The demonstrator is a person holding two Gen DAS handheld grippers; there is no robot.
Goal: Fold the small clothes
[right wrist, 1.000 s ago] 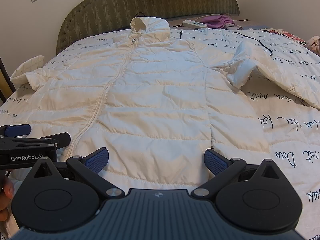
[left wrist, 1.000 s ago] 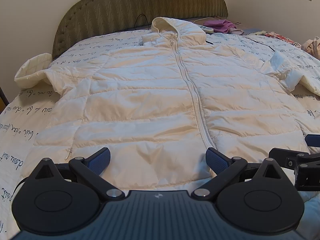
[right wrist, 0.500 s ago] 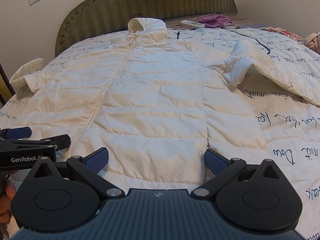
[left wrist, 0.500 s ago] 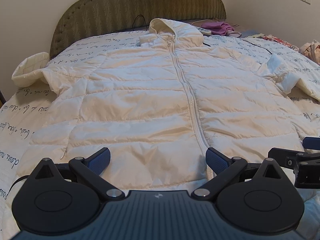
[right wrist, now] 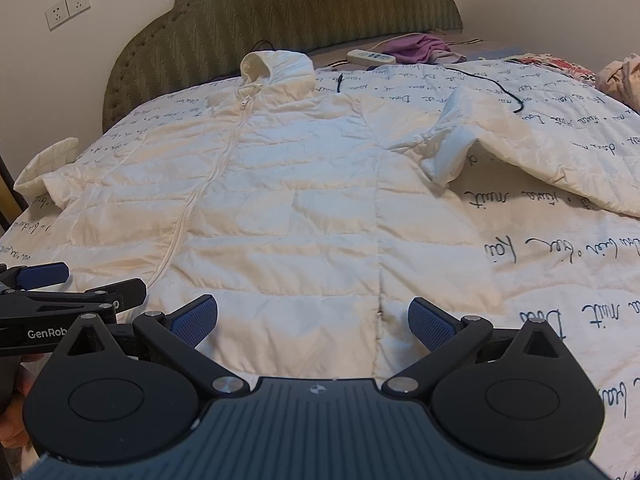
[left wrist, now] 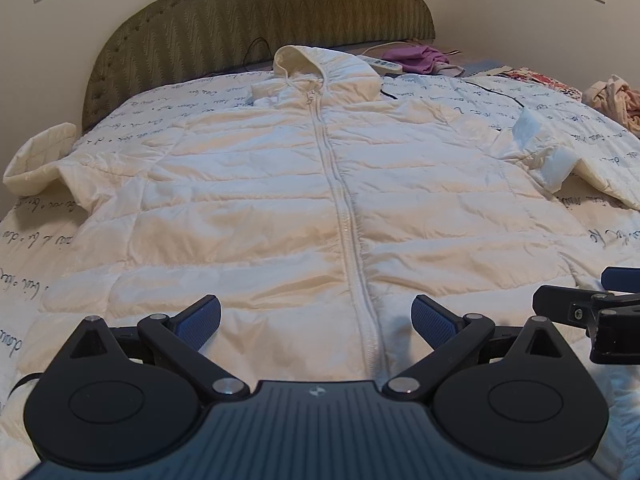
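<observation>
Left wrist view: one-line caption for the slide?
Open left gripper poised at the hem of a zipped white hooded puffer jacket spread flat on the bed, right gripper alongside.

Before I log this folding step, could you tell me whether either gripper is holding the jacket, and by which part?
Nothing is held. The left gripper and right gripper are both open, just above the hem of the white jacket.

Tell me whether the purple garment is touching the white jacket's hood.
Apart. The right wrist view shows the purple garment by the headboard, with bedspread and a white remote between it and the jacket's hood.
</observation>
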